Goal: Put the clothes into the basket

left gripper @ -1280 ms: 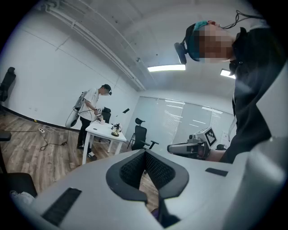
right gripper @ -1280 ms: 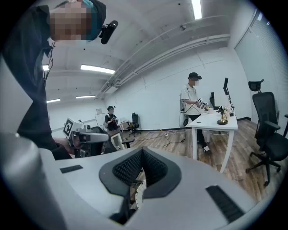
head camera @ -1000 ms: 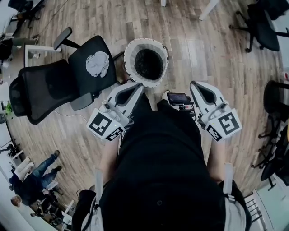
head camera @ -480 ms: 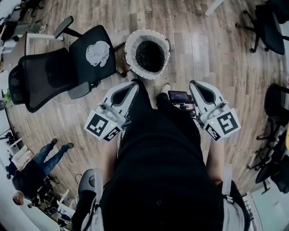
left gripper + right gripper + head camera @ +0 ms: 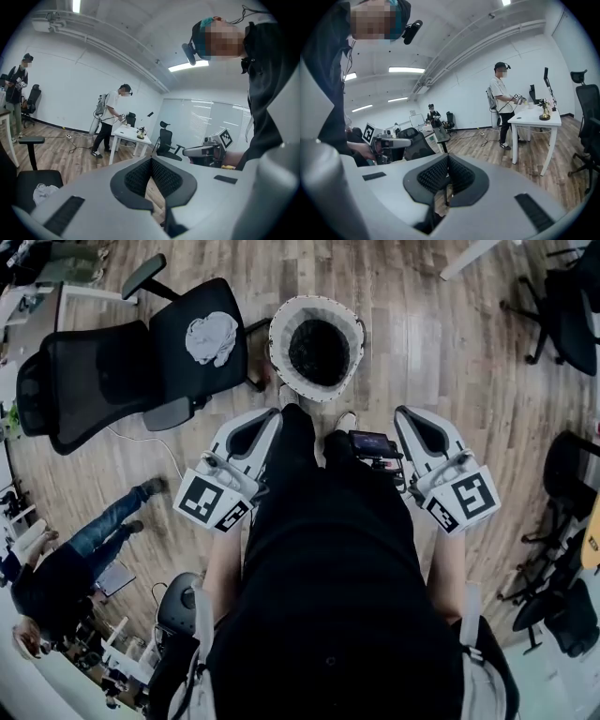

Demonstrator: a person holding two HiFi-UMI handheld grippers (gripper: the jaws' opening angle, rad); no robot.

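While both are clenched on nothing, we hold left tongs [image 5: 274, 416] and right tongs [image 5: 403, 415] at our waist. Grey garment [image 5: 211, 337] lies crumpled on office chair [image 5: 94, 390] seat, just left of white basket [image 5: 281, 345] standing on wood floor [image 5: 422, 324].

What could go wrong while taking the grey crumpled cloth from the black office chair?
The left gripper is shut; if it does not open first, it may push the grey crumpled cloth off the black office chair. The chair may also turn under pressure. The white round basket stands close to your feet, so a step could tip it.
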